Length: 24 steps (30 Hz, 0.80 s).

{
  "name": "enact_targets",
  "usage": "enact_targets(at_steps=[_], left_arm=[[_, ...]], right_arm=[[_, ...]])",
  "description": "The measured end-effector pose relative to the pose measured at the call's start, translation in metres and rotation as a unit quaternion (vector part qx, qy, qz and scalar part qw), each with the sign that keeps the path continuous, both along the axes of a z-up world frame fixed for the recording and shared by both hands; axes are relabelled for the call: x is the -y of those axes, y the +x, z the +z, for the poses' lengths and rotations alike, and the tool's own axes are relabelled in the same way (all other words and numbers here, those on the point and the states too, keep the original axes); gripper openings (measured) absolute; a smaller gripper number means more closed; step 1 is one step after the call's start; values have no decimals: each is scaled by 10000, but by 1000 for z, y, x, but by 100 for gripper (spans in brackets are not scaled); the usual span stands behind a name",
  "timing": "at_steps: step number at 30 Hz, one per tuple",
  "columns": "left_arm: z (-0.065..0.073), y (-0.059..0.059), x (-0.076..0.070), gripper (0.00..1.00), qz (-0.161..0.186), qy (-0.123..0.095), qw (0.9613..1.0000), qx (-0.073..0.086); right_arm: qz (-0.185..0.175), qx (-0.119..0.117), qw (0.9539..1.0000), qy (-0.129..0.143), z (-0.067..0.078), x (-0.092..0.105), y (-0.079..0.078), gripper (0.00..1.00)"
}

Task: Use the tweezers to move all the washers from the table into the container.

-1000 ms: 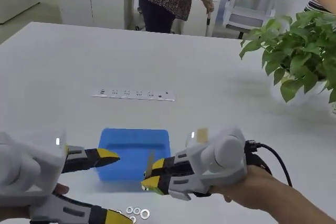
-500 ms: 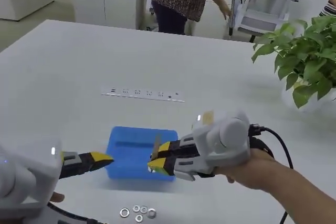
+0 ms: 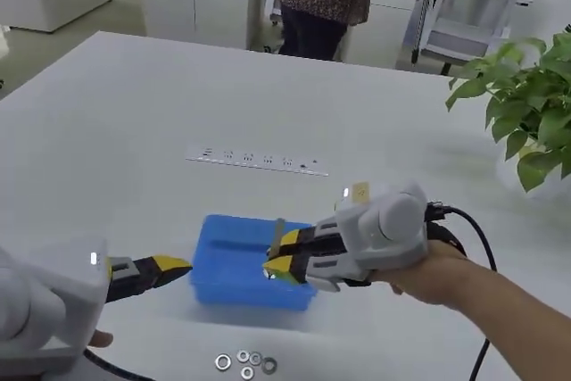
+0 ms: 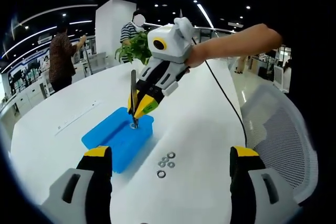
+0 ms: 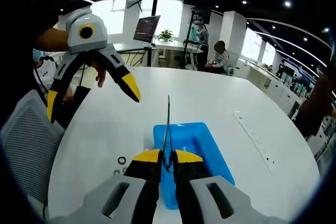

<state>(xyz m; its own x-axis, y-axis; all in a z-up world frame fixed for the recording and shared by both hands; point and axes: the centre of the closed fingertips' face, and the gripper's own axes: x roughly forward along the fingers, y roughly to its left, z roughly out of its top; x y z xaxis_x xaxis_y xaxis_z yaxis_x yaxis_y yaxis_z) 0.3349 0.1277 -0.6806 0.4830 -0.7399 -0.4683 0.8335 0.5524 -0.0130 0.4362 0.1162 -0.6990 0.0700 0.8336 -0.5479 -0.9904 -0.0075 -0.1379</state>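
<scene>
While four washers (image 3: 245, 363) lie on the counter (image 3: 134, 113) on our side of both claws, we judge most work left. Our right claw (image 3: 278, 267) pinches the tweezers (image 5: 168, 121), their tips now over the container (image 3: 234, 238) (earlier at its near edge). Our left claw (image 4: 169, 151) gapes wide.

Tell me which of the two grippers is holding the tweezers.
The right gripper: its jaws are shut on the thin metal tweezers, over the blue plastic container. The left gripper has its jaws wide open, holding nothing.
</scene>
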Motion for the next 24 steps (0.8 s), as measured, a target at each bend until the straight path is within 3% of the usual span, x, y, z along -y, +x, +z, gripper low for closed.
enact_targets(at_steps=[7, 17, 24], left_arm=[[-2, 3, -5, 99, 156, 13, 9998, -135], [-6, 11, -10, 99, 214, 11, 9997, -150], [-6, 24, -14, 95, 209, 9, 9997, -127]], right_arm=[[39, 29, 10000, -17, -10, -5, 7, 10], [52, 31, 9999, -148, -26, -8, 15, 10], [26, -33, 9997, -223, -37, -8, 21, 10]])
